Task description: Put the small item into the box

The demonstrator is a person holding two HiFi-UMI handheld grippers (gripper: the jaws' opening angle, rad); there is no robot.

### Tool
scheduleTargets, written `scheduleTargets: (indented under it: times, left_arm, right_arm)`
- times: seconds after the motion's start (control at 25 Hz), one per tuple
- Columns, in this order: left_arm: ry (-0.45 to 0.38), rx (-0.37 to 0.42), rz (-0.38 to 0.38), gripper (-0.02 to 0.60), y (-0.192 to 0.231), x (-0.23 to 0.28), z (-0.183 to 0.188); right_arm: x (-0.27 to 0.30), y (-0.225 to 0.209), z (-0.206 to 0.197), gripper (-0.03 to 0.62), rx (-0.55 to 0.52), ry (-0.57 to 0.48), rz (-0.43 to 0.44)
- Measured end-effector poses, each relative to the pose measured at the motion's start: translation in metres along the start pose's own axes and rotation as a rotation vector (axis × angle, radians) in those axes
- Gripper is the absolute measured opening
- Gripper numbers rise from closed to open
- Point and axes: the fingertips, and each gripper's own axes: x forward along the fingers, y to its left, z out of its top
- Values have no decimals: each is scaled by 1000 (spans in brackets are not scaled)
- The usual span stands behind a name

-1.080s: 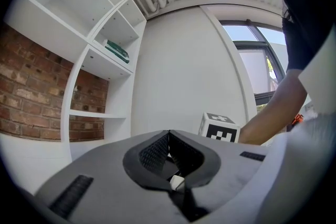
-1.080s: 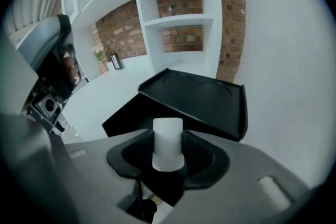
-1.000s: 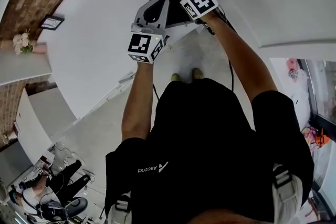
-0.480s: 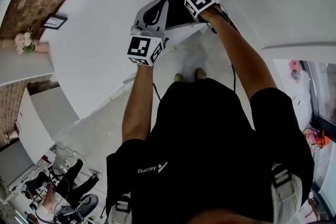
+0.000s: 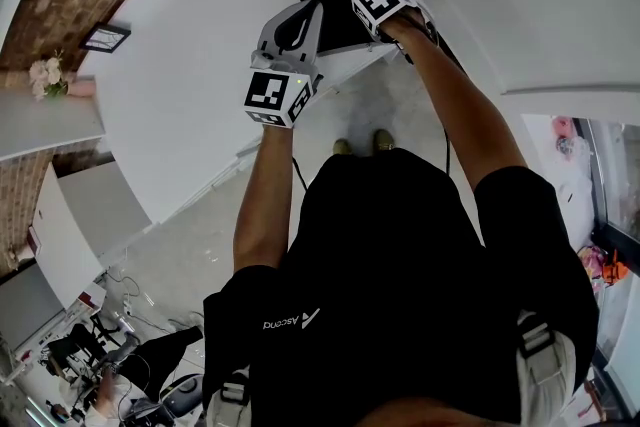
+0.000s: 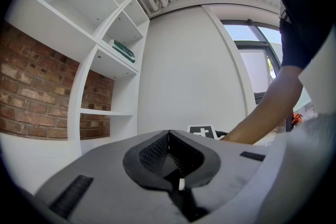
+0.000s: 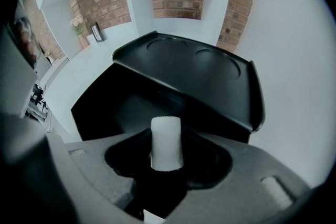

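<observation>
Above the black box (image 7: 118,107), the right gripper (image 7: 167,132) has just been opening its jaws around the small white item (image 7: 166,145); hold steady so it drops in (left gripper (image 6: 168,134) closed, empty).

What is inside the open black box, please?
The black box shows only dark, bare-looking floor; the white cylinder and right gripper, whose jaws have just been opening around it, cover its near part.

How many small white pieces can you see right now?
1. A white cylinder stands between the jaws of the right gripper, which have just been opening, above the open black box. The left gripper is shut and empty. The box's dark inside may hide others.
</observation>
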Motion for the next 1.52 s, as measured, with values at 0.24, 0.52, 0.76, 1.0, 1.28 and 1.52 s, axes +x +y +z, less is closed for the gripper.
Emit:
scheduleTargets:
  times: [0.24, 0.52, 0.76, 1.0, 1.28, 1.52]
  left_arm:
    - [6, -3, 1, -2, 0, -2, -4]
    - [14, -8, -18, -2, -10, 4, -8]
    - [21, -19, -20, -2, -17, 9, -4]
    - [22, -7, -38, -2, -24, 14, -11]
    - [24, -13, -49, -2, -32, 20, -12]
    - [8, -14, -43, -2, -43, 21, 5]
  right_arm:
    - [-3, 1, 0, 218, -16, -28, 7]
    - [-18, 5, 7, 230, -30, -114, 61]
    - [-41, 4, 12, 230, -19, -215, 106]
    - [-77, 4, 22, 225, 42, -391, 181]
    - [-139, 15, 45, 181, 86, -704, 287]
    - [-217, 25, 54, 69, 51, -1025, 339]
